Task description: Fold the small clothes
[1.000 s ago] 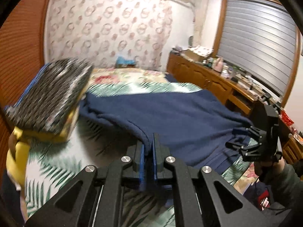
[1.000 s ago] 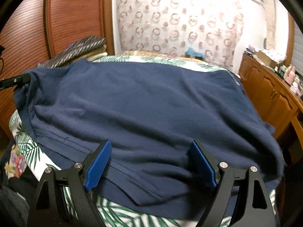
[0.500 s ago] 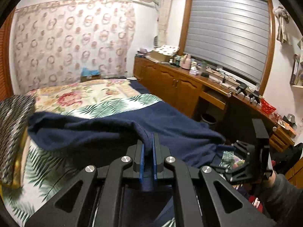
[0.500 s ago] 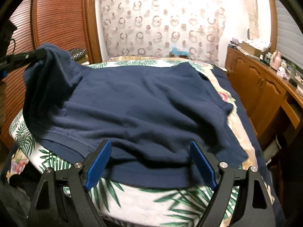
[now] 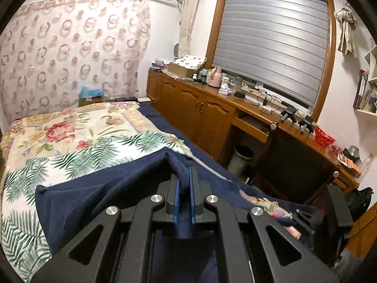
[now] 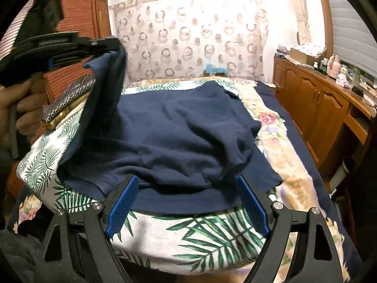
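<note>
— While the navy garment (image 6: 179, 136) is lying rumpled across the bed (image 6: 212, 238), its palm-leaf cover is showing white and green all round it, and a flowered spread (image 5: 70, 122) is taking over toward the far end.

— And the left gripper (image 5: 184, 186)?

— Its blue pads are sitting pressed together on a fold of that navy cloth, one edge hanging lifted above the bed at the left in the right camera. The right gripper (image 6: 187, 202) is hanging with its jaws wide apart over the near hem, gripping nothing; whether the pads are brushing the fabric, I can't say.

— What is standing around the bed?

— A ring-patterned curtain (image 6: 188, 42) is covering the far wall. A long wooden cabinet (image 5: 200, 110) is running along the right side under a window with a grey blind (image 5: 271, 37), its top crowded with bottles, boxes and cables too small to name. A red basket (image 5: 324, 136) is sitting on it nearer us, and a bin (image 5: 242, 158) is standing below.

— Anything cut off?

— A hand (image 6: 21, 108) is holding the left tool at the frame's edge, blurred. Behind the lifted cloth something black-and-white patterned (image 6: 70, 94) is peeking out; what it is, I can't tell. The garment's near part is disappearing under the left gripper's frame.
</note>
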